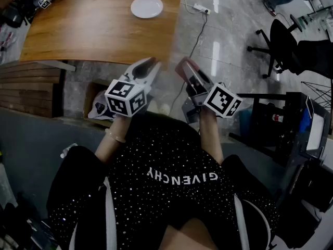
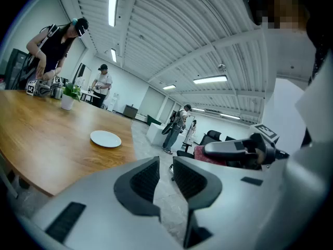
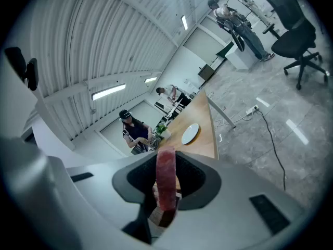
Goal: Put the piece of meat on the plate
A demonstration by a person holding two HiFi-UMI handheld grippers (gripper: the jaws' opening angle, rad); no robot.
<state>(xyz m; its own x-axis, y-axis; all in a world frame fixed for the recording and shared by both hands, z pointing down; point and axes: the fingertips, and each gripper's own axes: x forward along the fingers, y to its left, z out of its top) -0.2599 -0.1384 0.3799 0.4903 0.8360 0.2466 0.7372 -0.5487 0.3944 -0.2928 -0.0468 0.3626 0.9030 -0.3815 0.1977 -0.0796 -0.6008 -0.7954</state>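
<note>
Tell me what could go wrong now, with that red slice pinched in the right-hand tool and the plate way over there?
1. The piece of meat is a thin slab clamped in the right gripper between its fingers, over the floor; a slip would likely drop it there.
2. The plate sits far up the table, so the carry looks long.
3. A cable crosses the floor ahead: a possible trip.
</note>
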